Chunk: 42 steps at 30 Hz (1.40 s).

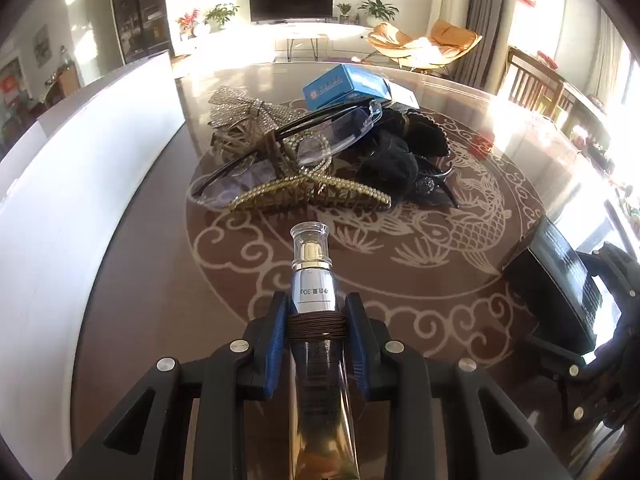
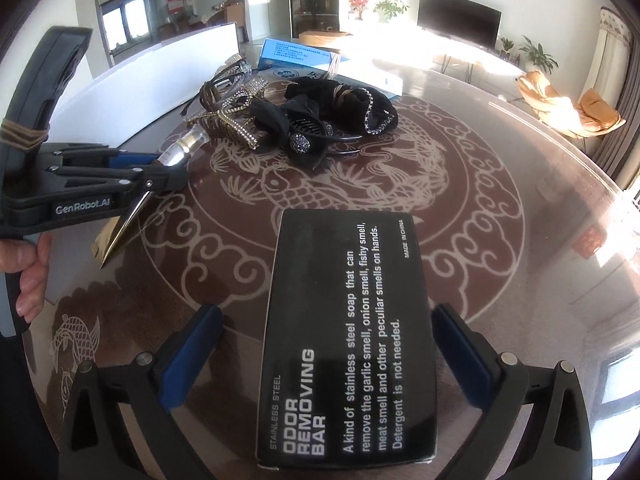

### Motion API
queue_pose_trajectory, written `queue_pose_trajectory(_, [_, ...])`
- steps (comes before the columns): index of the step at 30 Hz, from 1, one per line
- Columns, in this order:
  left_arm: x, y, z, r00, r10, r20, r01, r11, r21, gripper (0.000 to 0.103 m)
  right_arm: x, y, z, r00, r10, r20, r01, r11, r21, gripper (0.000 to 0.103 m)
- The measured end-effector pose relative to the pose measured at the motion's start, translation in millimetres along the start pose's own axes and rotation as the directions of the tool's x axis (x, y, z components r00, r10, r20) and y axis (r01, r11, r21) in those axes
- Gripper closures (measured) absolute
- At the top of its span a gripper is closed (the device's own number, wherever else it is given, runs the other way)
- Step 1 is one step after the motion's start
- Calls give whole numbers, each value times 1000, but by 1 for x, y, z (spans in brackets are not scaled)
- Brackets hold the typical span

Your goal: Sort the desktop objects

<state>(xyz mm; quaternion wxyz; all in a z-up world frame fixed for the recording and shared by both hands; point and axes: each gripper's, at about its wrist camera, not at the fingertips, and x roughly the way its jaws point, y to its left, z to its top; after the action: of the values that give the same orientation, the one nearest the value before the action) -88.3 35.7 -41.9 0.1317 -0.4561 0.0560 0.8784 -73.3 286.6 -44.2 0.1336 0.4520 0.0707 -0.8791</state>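
1. Left gripper (image 1: 316, 312): jaws drawn in narrow, blue pads pressed on both sides of a gold tube (image 1: 316, 360); tube gripped just below its silver neck, where brown cord is wound round it; clear cap points to the far side, flat crimped end trails toward the camera; in the right wrist view the tube is held tilted, tail end low near the table.
2. Right gripper (image 2: 328, 348): jaws spread wide; blue pads stand clear on either side of a black box (image 2: 348, 320), gaps visible on both sides; nothing gripped.
3. Black box: lies flat on the table at the near side, between the right gripper's fingers; white lettering reads "ODOR REMOVING BAR".
4. Table (image 1: 400, 280): round, dark brown, pale dragon-and-cloud pattern, glossy top.
5. Heap at the table's centre, far of both grippers: clear-lensed glasses (image 1: 320, 136); gold hair claw (image 1: 312, 198) along the near edge; rhinestone bow clip (image 1: 248, 108) at far left; black fabric hair pieces (image 1: 400, 148) at right.
6. Blue box (image 1: 344, 86): far side of the heap, touching it.
7. White panel (image 1: 60, 184): stands along the table's left edge.
8. A hand (image 2: 28, 268) grips the left gripper's handle.
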Motion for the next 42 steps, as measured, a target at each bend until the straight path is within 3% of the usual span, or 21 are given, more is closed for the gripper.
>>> queue_pose_trajectory(2, [-10,3,-17,999,37,14,-36,999,-33,73,0,0,0,1000,0,0,0,1000,0,0])
queue_pose_trajectory(4, [-12,4,-25,997,69,32,-68,997,-41,53,0,0,0,1000,-1,0,1,1000,-1,0])
queue_pose_trajectory(5, [-9,6,-28,996,84,24,-82,995,-49,19,0,0,0,1000,-1,0,1,1000,-1,0])
queue_pose_trajectory(6, [-6,13,-31,997,76,-5,-76,995,-69,4,0,1,0,1000,-2,-1,2,1000,-2,0])
queue_pose_trajectory(9, [-3,12,-31,998,65,-22,-66,997,-41,0,0,1,0,1000,-2,-1,2,1000,-2,0])
queue_pose_trajectory(42, [1,8,-31,998,56,-12,-56,997,-45,0,1,1,0,1000,-3,-1,3,1000,-3,0])
